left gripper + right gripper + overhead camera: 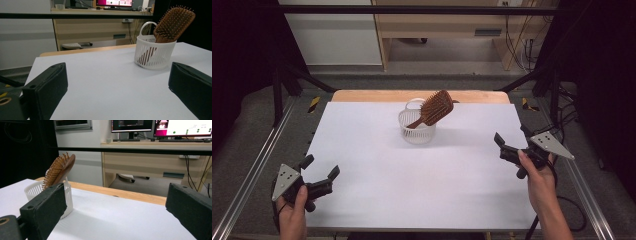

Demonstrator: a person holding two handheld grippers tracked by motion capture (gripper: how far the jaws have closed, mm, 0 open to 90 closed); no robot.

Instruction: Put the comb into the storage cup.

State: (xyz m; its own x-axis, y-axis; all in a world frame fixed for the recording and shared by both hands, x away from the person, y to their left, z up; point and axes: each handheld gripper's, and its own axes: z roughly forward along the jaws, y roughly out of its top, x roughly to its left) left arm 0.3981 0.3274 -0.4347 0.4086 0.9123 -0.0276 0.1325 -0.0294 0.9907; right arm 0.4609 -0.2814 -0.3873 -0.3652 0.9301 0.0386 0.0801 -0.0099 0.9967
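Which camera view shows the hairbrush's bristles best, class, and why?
The left gripper view: the hairbrush faces it, bristles plain, standing tilted in the white basket. The high view shows them smaller; the right gripper view shows the brush edge-on, its lower part behind a jaw.

Brown wooden hairbrush [436, 107] with brown bristles; white slotted plastic basket [417, 130]. White bench [412, 175] with a tan wooden far edge. Black tools, left [319, 175] and right [512, 145], each bearing a grey plate.

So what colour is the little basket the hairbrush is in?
White, with slatted sides. The basket holding the brown hairbrush shows best in the left gripper view.
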